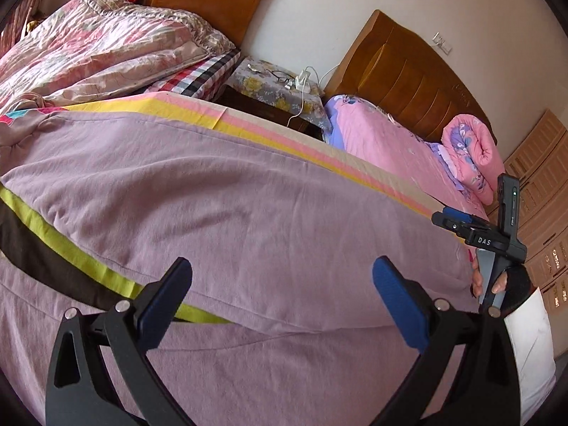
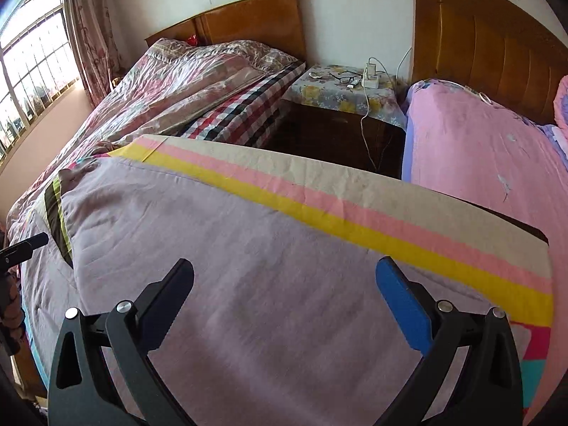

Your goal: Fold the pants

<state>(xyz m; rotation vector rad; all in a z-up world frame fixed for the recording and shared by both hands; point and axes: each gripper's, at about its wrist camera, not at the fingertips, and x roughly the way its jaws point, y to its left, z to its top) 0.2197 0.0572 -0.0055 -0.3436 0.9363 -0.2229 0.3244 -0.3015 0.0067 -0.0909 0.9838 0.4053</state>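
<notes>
Fingers (image 1: 167, 301) of both grippers spread wide above the pants (image 1: 248, 213).

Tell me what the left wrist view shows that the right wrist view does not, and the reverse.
Only the left wrist view shows the right gripper from outside, gripped by a gloved hand, and the rolled pink quilt in full.

Only the right wrist view shows the window and its curtain.

Both show the mauve pants spread flat on the striped sheet, the nightstand between the two beds with glasses on it, and open fingers over the fabric, holding nothing; the left gripper is open as well.
</notes>
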